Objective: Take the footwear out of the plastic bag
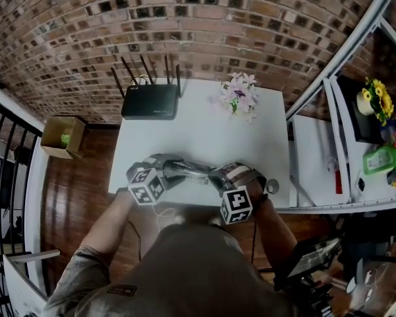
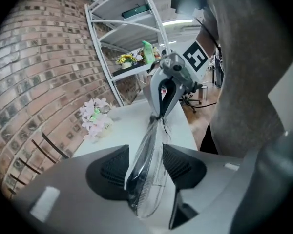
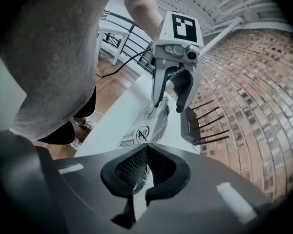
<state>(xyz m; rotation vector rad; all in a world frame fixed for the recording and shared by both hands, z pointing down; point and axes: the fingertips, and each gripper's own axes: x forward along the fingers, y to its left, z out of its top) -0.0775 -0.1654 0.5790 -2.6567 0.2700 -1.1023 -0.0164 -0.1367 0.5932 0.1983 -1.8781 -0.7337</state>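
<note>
Over white table (image 1: pixel 198 131), plastic bag (image 1: pixel 191 170) lengthwise left-right

— What's worn?
— A grey-brown T-shirt (image 1: pixel 191 263); short sleeves (image 1: pixel 79 269).
— And the tools?
— Left gripper (image 1: pixel 175 169) and right gripper (image 1: pixel 216 176) alike: grey shells; black ribbed pads (image 2: pixel 112 172); each carries a white cube (image 1: pixel 145 185) with black square markers.

You stand at a white table (image 1: pixel 198 134) set against a brick wall (image 1: pixel 185 18), dark wooden floor (image 1: pixel 79 190) below, white metal shelving (image 1: pixel 315 157) right, black railing (image 1: pixel 1 150) left.
</note>
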